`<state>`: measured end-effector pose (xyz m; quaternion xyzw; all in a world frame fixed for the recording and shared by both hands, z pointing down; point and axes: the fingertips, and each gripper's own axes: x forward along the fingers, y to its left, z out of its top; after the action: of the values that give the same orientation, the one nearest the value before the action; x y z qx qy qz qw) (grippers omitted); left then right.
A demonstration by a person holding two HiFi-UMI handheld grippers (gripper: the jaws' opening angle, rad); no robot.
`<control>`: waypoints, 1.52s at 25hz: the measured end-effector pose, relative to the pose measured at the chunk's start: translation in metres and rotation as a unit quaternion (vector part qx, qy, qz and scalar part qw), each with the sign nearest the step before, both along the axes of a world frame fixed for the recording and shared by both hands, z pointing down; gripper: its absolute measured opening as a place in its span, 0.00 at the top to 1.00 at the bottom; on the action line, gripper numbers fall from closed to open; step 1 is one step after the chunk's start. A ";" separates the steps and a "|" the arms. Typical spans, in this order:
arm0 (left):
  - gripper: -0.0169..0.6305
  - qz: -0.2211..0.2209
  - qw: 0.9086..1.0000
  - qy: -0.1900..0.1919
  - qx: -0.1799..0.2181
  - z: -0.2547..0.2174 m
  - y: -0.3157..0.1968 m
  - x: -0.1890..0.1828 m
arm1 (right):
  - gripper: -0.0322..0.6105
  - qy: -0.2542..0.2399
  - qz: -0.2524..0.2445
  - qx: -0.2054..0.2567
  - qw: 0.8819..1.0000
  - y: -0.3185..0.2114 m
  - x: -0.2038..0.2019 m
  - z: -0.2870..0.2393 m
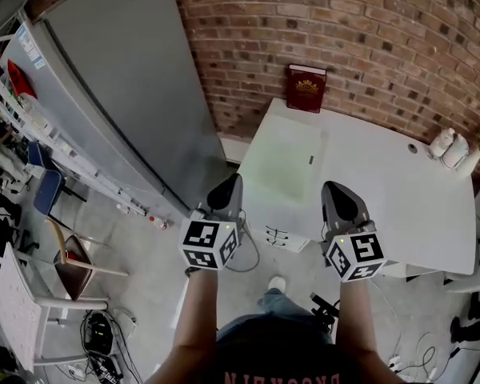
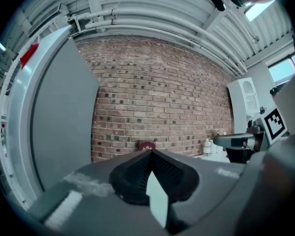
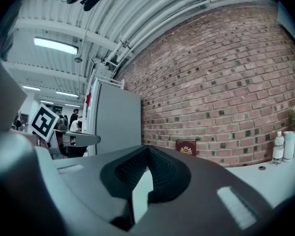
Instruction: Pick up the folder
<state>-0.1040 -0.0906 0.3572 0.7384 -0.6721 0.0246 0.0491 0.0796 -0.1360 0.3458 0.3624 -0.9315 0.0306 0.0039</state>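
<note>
A pale green, see-through folder (image 1: 284,160) lies flat on the white table (image 1: 400,206), near the table's left end. My left gripper (image 1: 234,181) hovers at the table's near-left corner, just off the folder's near-left edge, jaws shut and empty. My right gripper (image 1: 337,187) is held over the table's near edge, a little right of the folder, also shut with nothing in it. In the left gripper view the jaws (image 2: 150,152) meet, and the right gripper view shows the same (image 3: 148,149). The folder is hidden in both gripper views.
A dark red book (image 1: 306,88) leans upright against the brick wall (image 1: 368,38) at the table's far edge. White bottles (image 1: 452,146) stand at the far right. A tall grey cabinet (image 1: 120,86) stands left of the table. Chairs and cables (image 1: 96,334) lie on the floor.
</note>
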 end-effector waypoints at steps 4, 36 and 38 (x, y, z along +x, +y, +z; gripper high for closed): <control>0.97 0.001 1.000 0.022 -0.007 0.009 -0.038 -0.010 | 0.95 0.001 -0.005 -0.006 1.000 -0.037 -0.009 0.008; 0.81 0.096 0.980 0.081 -0.155 0.106 -0.217 -0.099 | 0.73 0.026 0.113 -0.167 0.979 -0.195 -0.054 0.089; 0.78 0.107 0.976 0.082 -0.169 0.117 -0.224 -0.101 | 0.71 0.028 0.120 -0.177 0.977 -0.199 -0.057 0.098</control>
<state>-0.2054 -0.3145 0.4741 0.7863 -0.5694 0.0824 0.2252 0.0224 -0.3349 0.4435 0.4657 -0.8607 0.1849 0.0902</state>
